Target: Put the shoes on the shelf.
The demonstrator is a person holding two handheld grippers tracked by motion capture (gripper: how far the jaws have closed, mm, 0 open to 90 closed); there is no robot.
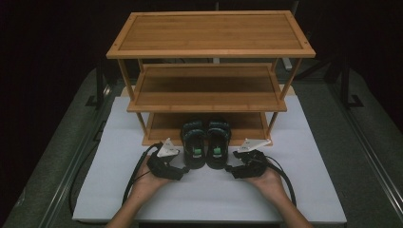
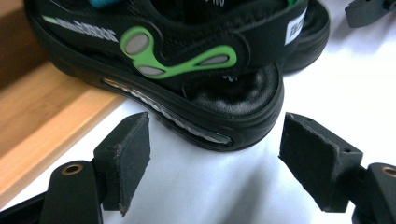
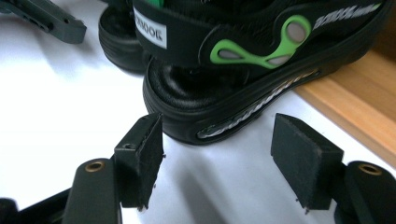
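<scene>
Below the wooden three-tier shelf rack (image 1: 209, 85), our left hand-held gripper (image 1: 183, 170) and right hand-held gripper (image 1: 230, 169) gape empty beside black green-trimmed sandals (image 1: 206, 142); closing misaligned could push them farther.

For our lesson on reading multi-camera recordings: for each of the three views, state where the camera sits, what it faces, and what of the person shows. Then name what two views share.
High view: above the person's side, looking forward and down at the wooden shelf rack; both forearms, left gripper and right gripper show.
Left gripper view: rides the left gripper, facing the left sandal heel.
Right gripper view: rides the right gripper, facing the right sandal heel.
Shared: each gripper view shows both sandals and the bottom shelf's edge.
</scene>
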